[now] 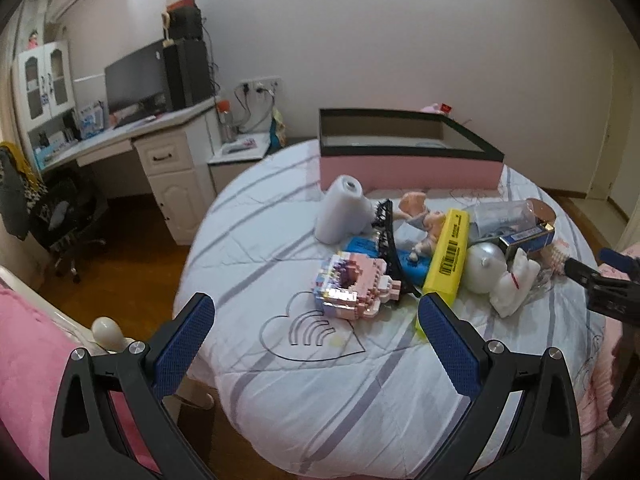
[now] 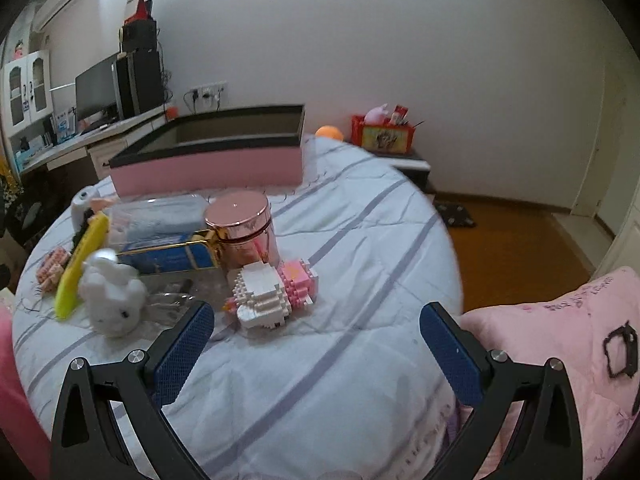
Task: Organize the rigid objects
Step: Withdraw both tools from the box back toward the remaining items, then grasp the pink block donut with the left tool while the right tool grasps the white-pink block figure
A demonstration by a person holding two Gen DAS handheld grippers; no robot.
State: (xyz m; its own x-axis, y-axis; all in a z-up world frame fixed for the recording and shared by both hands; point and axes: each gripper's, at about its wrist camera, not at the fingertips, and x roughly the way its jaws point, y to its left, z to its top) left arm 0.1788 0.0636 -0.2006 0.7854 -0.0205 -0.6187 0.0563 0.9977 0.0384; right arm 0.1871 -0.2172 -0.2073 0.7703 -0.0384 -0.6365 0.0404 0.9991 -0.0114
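Both claws, left claw (image 1: 316, 320) and right claw (image 2: 316, 328), gape empty; the left should straddle the pink-and-white brick-built toy (image 1: 352, 284) squarely, bound for the open pink box (image 1: 408, 152) at the bed's (image 1: 320, 400) far edge.

Home bedroom: bed (image 1: 320, 380), desk (image 1: 132, 136).

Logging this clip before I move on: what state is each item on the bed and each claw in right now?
Left claw: open, empty, above the bed.
Right claw: open, empty.
Pink box: lidless; contents cannot be told.
Pink block model: resting on the bed, untouched.
Yellow box: lying flat, leaning over the blue item.
White rabbit figure: upright.
Rose-gold jar: upright, lid on.
White roll: lying tilted.
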